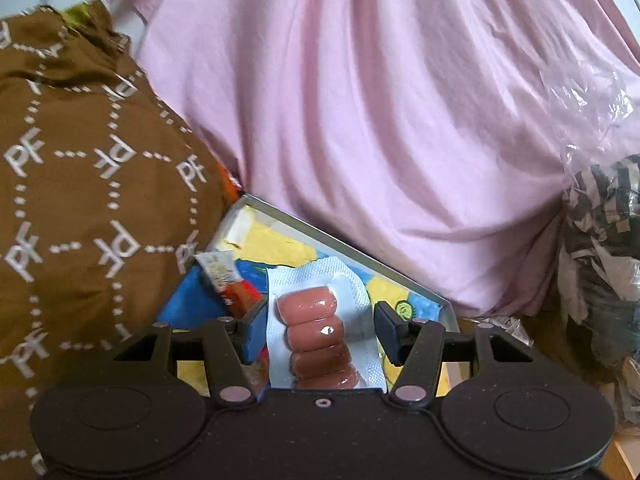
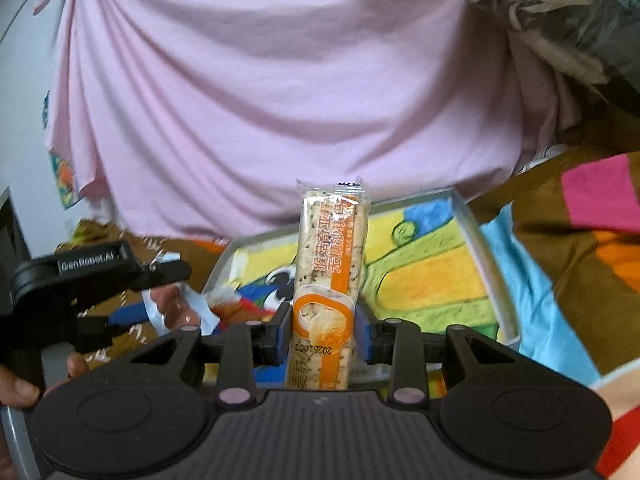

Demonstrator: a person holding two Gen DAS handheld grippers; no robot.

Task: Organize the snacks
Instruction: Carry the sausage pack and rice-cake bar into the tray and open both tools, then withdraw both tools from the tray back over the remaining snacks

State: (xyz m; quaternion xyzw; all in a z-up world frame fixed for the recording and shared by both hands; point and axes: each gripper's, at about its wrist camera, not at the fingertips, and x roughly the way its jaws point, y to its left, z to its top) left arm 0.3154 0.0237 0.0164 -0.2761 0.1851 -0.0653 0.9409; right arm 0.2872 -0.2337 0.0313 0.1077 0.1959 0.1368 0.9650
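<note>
My left gripper (image 1: 322, 324) is shut on a clear pack of pink sausages (image 1: 316, 328), its pads against the pack's white edges, above a shallow tray (image 1: 344, 244) lined with a colourful drawing. A red and white sachet (image 1: 228, 280) lies in the tray at the left. My right gripper (image 2: 324, 332) is shut on a long cracker pack (image 2: 328, 256) with an orange label, which stands up over the same tray (image 2: 480, 240). The right wrist view shows the sausage pack (image 2: 176, 308) off to the left.
Pink cloth (image 1: 380, 100) hangs close behind the tray. Brown patterned fabric (image 1: 80, 180) rises on the left, crumpled clear plastic (image 1: 592, 100) on the right. A bright patchwork blanket (image 2: 580, 220) lies right of the tray. A hand (image 2: 16, 388) grips the left tool.
</note>
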